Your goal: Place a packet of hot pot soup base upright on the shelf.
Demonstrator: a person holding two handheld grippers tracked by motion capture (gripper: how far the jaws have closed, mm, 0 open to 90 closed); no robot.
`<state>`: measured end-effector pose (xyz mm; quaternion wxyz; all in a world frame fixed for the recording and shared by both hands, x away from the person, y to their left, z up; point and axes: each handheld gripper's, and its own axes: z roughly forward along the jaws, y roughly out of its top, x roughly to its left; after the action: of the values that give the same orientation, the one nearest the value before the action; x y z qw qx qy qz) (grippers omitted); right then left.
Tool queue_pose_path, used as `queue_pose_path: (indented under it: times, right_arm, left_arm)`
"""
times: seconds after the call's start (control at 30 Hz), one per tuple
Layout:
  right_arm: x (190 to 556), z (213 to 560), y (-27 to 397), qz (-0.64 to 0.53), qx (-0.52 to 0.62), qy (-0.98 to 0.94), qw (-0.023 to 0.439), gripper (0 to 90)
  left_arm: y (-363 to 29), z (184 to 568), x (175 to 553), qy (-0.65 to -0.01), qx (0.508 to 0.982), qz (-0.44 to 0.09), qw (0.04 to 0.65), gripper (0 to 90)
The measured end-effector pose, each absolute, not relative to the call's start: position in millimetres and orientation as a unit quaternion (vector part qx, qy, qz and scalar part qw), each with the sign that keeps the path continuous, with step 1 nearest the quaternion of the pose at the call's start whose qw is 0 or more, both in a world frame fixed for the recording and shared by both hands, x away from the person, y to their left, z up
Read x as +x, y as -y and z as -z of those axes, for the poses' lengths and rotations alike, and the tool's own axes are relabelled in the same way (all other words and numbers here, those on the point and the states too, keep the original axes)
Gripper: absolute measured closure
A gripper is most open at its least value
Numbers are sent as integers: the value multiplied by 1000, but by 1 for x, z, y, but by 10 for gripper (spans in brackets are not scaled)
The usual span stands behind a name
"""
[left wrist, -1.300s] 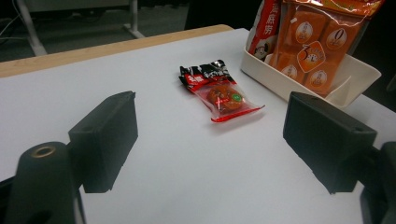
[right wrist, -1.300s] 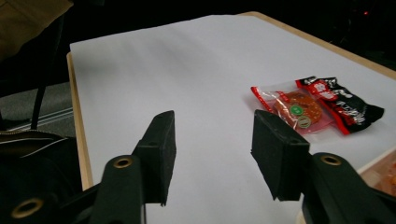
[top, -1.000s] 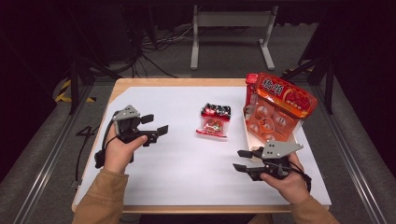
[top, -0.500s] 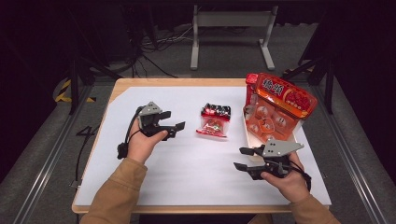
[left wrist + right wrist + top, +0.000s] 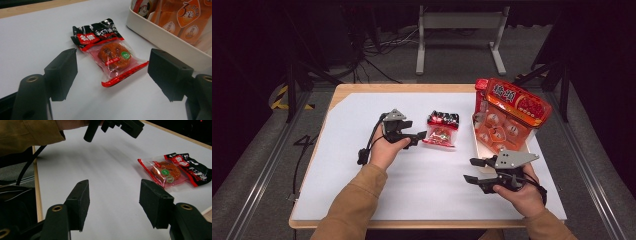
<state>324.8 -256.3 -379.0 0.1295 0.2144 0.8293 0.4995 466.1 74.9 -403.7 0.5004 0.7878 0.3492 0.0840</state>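
White tray [image 5: 475, 145] w/ orange packets [image 5: 497, 131].

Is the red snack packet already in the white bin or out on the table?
Out: the snack packet lies flat on the table, beside the white bin.

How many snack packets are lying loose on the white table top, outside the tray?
1. A single red-and-black snack packet lies near the table's middle, just ahead of the left gripper and left of the white tray. More packs stand inside the tray.
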Motion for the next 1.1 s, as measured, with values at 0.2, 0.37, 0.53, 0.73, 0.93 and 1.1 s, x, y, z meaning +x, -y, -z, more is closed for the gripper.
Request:
queue_pose_path:
  times: [0.2,0.37,0.53,0.73,0.93,1.1]
  right_arm:
    - [325,380,256,-502,216,-828,127,414]
    - [326,380,257,-502,219,-827,127,410]
    - [326,381,256,-502,220,-826,130,406]
    - [325,382,256,-502,218,-827,128,403]
    - [326,384,255,-500,220,-828,129,398]
    - [327,384,257,-500,223,-827,129,392]
  left_arm:
    - [-66,413,473,-353,790,-77,496,270]
    - [-55,422,475,-349,804,-93,473,262]
    - [-48,429,480,-353,804,-84,470,260]
    - [-43,436,484,-372,802,-69,461,260]
    - [-34,443,491,-372,812,-65,444,273]
    - [-27,446,493,-376,815,-62,437,286]
